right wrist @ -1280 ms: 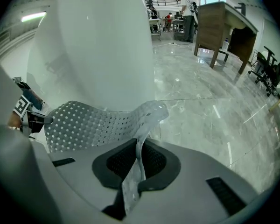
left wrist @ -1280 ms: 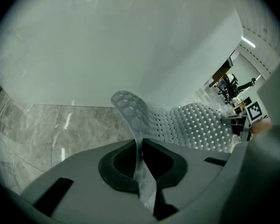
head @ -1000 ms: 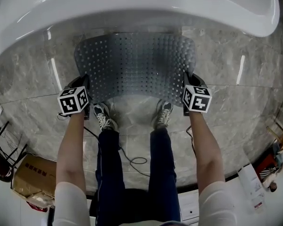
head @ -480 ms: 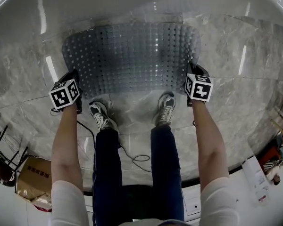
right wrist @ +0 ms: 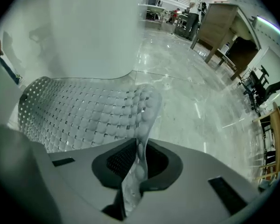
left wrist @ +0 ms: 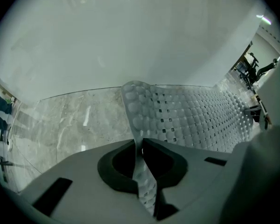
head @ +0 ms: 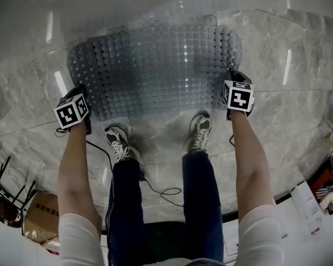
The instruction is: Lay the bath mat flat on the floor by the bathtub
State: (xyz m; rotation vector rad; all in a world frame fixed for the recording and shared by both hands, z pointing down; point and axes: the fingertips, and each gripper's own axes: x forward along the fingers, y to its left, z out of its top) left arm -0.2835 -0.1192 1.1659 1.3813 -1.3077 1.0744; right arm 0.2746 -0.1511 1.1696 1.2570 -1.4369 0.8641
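Both forearms (head: 75,165) extend steeply downward. Left gripper (left wrist: 140,146) and right gripper (right wrist: 139,149) each clamp a corner of the translucent, perforated, studded bath mat (head: 155,65), apparently flexible plastic

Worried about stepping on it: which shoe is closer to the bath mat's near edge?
The right shoe: its toe almost meets the bath mat. The left shoe sits slightly back, toe turned outward.
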